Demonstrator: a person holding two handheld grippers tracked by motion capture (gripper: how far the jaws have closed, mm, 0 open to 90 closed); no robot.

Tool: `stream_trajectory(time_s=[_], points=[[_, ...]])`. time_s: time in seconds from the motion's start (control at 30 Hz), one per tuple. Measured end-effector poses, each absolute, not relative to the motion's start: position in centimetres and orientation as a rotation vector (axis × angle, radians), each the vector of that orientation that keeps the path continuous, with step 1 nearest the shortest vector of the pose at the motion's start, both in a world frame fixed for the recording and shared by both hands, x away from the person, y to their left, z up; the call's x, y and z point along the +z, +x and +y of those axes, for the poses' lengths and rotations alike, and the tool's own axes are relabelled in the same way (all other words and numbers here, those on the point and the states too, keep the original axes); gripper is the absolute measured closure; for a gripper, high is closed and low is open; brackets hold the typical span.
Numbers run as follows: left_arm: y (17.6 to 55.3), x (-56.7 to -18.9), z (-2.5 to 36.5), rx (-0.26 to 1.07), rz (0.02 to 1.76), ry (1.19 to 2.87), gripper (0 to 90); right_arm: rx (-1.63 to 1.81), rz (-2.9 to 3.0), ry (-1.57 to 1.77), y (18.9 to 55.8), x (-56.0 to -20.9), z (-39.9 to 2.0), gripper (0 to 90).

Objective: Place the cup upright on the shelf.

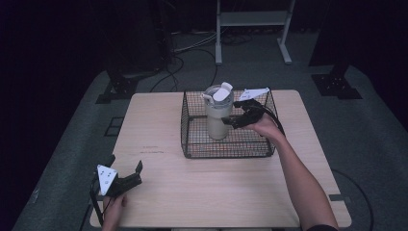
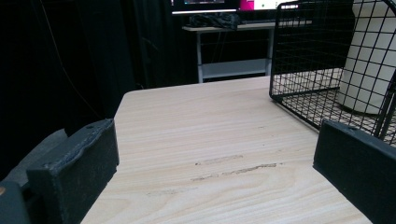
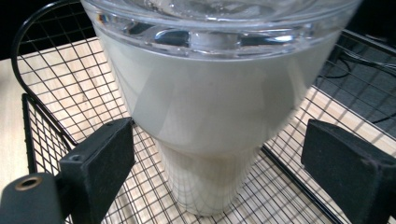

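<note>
Here's the tumbler (image 1: pixel 219 111), standing upright inside the wire basket (image 1: pixel 192 130), toward the basket's left half, and the basket sits at the far edge of the table (image 1: pixel 192 192), about mid-width. The right gripper (image 1: pixel 230 121) is in over the basket's right side, level with the tumbler's body. From the right gripper view, the fingers (image 3: pixel 100 161) are spread wide, one either side of the cup, neither one touching it as far as I can tell, nothing clamped.

How will it handle? It looks like a stiff, smooth-walled cup with a clear lid (image 1: pixel 219 92) on top, so I'd judge it rigid but slippery, and tall enough to tip if nudged high. The body narrows toward the base (image 3: pixel 205 186); the better hold is probably on the wide upper wall just under the lid, squarely across the middle. Whether it is full cannot be told, so treat it as possibly heavy.

Over at the near left corner, the left gripper (image 1: pixel 126 175) rests idle, its fingers (image 2: pixel 79 163) well apart, holding nothing, only bare wood between them.
</note>
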State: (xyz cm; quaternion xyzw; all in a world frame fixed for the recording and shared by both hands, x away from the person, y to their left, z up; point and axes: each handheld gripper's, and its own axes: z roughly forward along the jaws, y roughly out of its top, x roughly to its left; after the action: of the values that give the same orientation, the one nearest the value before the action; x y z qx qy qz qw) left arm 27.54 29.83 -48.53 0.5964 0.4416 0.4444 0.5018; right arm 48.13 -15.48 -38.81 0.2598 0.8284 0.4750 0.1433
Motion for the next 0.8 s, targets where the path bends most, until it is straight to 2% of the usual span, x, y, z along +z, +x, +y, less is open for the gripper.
stream_trajectory(time_s=[0.5,0.8], points=[[27.5,-48.5,29.8,1.074,1.055,1.444,0.0,1.388,2.331,0.875,46.6,-38.3,-17.6,9.4],[27.4,-48.5,29.8,1.073,1.057,1.445,0.0,1.381,2.365,0.859,45.4,-37.6,-16.8,9.4]])
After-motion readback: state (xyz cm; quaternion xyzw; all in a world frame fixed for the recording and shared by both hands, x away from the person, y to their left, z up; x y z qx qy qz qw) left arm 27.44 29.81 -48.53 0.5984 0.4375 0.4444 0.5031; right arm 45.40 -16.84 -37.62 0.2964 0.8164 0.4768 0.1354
